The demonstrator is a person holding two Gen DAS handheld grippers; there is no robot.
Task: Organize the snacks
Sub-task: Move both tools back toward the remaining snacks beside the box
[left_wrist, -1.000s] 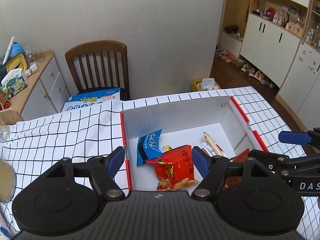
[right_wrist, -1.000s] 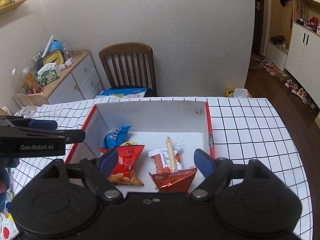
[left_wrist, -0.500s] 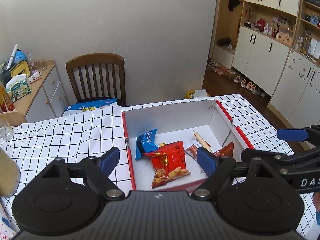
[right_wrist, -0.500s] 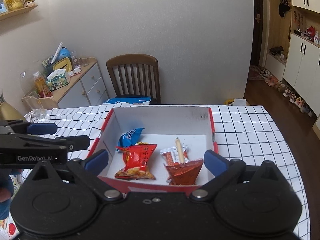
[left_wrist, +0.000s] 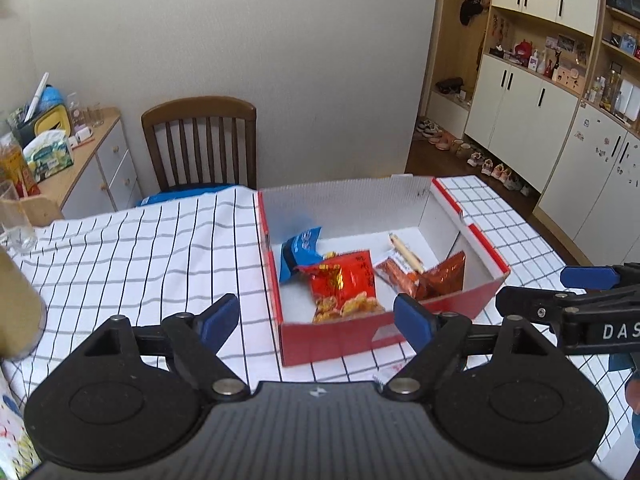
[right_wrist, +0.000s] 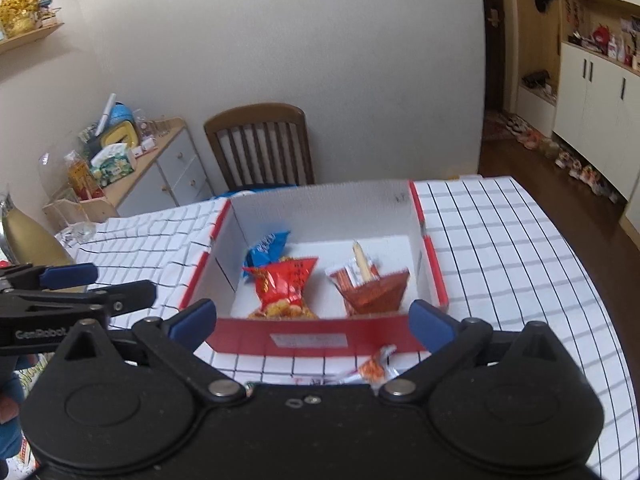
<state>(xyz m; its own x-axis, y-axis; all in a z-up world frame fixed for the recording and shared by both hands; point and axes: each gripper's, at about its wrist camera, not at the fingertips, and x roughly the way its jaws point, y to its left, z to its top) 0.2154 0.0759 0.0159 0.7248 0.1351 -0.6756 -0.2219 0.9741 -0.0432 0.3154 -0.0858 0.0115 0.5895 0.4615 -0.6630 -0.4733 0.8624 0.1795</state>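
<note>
Both grippers backed off box [left_wrist: 384, 336], fingers spread, empty — right wrist alone shows packet [right_wrist: 376, 366].

Soft, even indoor light fills both views, moderately bright, with no hard shadows. The fisheye lenses bend the far wall [left_wrist: 240, 40] and cupboards [left_wrist: 540, 80] strongly toward the edges, with dark vignetting in the corners. The left wrist view is fairly sharp; the right wrist view is smeared, blurring the checked cloth [right_wrist: 500, 248] and the box [right_wrist: 320, 216].

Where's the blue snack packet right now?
Inside the red box, back-left corner in the right wrist view: blue snack packet just behind the red chip bag.
</note>
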